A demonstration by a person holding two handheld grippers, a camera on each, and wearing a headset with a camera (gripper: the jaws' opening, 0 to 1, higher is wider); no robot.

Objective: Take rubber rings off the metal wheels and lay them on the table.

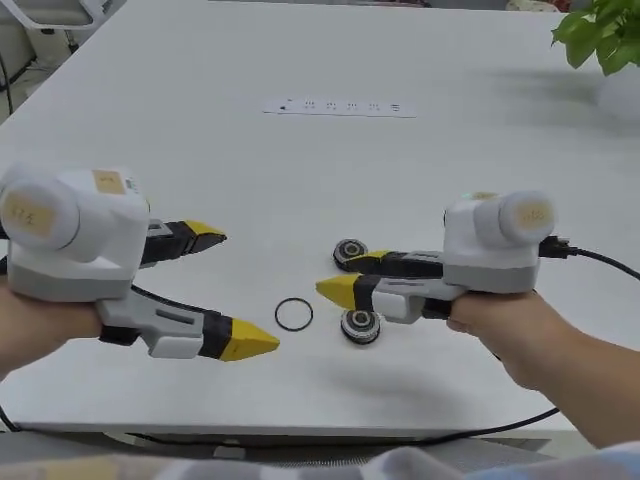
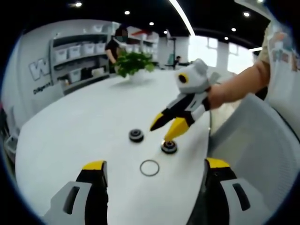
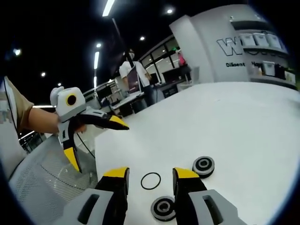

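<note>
Two small metal wheels with dark rims lie on the white table (image 1: 300,180): one farther wheel (image 1: 350,251) and one nearer wheel (image 1: 360,325). A loose black rubber ring (image 1: 294,314) lies flat just left of them. My right gripper (image 1: 350,274) is open, its tips low between the two wheels and holding nothing. My left gripper (image 1: 228,288) is wide open, left of the ring. In the left gripper view the ring (image 2: 149,167) lies just beyond my own jaws, with the wheels (image 2: 168,147) behind it. The right gripper view has the ring (image 3: 151,180) ahead and a wheel (image 3: 163,207) between its jaws.
A flat socket strip (image 1: 340,107) lies at the table's far middle. A green plant (image 1: 600,35) stands at the far right corner. A black cable (image 1: 600,262) trails from the right gripper. The table's front edge (image 1: 300,432) is close below the grippers.
</note>
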